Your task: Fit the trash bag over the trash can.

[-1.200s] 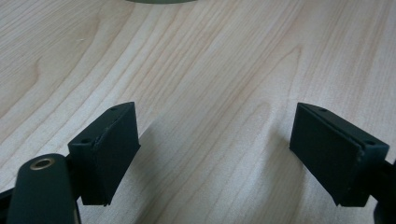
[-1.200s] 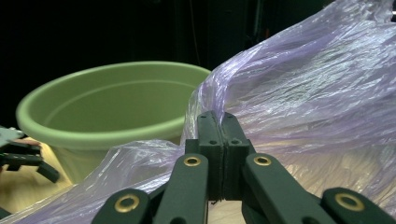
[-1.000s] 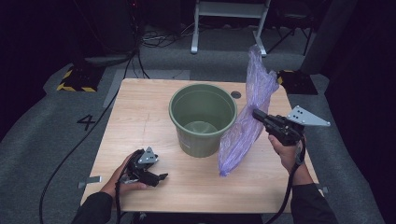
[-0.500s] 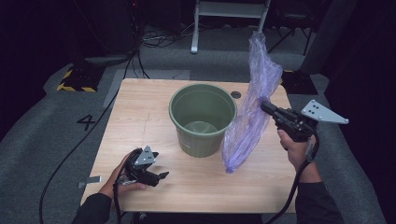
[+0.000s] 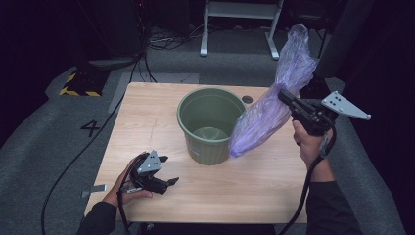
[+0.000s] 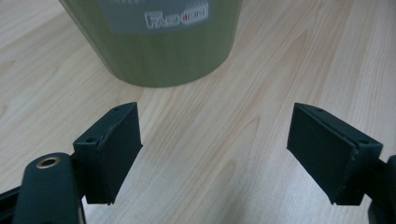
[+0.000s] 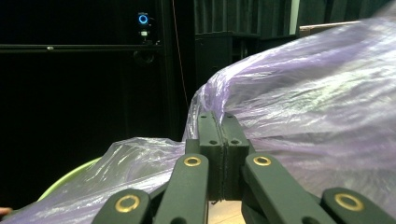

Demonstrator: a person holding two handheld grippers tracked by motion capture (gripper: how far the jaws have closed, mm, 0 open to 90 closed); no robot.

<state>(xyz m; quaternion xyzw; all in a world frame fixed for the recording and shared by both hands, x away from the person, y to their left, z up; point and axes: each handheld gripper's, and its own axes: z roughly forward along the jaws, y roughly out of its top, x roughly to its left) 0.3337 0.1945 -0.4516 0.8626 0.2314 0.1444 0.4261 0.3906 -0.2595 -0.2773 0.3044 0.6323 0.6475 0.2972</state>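
One green bin (image 5: pixel 211 125); right tongs (image 5: pixel 284 95) clamp one purple bag (image 5: pixel 274 105), left tongs (image 5: pixel 169 182) gape, seemingly empty.

bin base: in the high view the purple bag (image 5: pixel 264 117) hangs in front of the green bin (image 5: pixel 208 122) and covers part of its right wall and rim.
bin top: my left gripper view cuts the bin (image 6: pixel 159 42) off at the top edge; its label is half lost and blurred.
bag in my right gripper (image 7: pixel 223 140): the pinched fold is hidden between my closed jaws.
bag ends: the bag (image 7: pixel 317 102) runs past the right and bottom edges.
my forearms: cut off by the bottom edge of the high view.
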